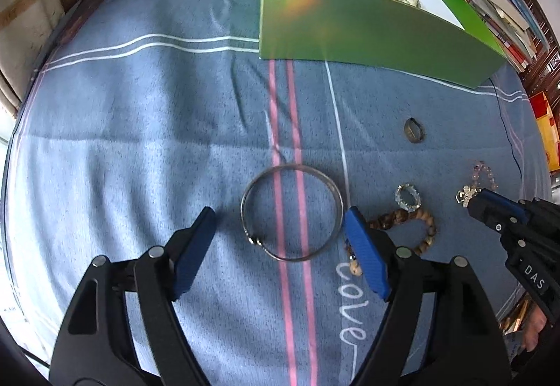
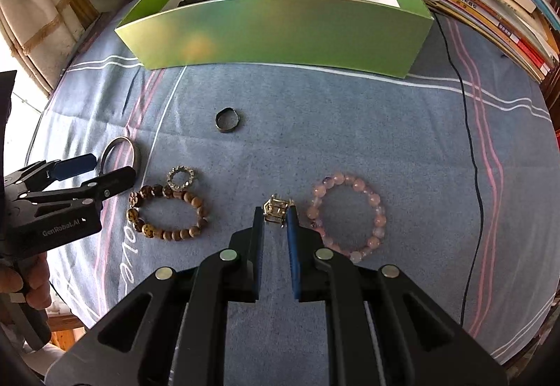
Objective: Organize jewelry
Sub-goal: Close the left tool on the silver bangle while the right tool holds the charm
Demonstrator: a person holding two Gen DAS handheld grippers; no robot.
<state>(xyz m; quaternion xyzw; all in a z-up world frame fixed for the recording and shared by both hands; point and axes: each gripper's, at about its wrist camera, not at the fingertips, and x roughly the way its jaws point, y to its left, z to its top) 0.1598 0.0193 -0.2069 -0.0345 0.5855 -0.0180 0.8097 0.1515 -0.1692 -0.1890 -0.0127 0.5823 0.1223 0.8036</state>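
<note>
My left hand-held gripper (image 1: 280,228) hangs wide open over the silver bangle (image 1: 291,213) on the blue cloth (image 1: 140,141). The right hand-held gripper (image 1: 470,202) seems pinched on a small gold piece (image 1: 463,194), though blurred. The green box (image 1: 367,36) sits beyond.

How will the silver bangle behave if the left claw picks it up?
The silver bangle looks like a thin rigid metal hoop, so it probably keeps its shape. Its smooth surface may slip between the pads. Lying flat on the blue cloth, it seems unlikely to roll.
</note>
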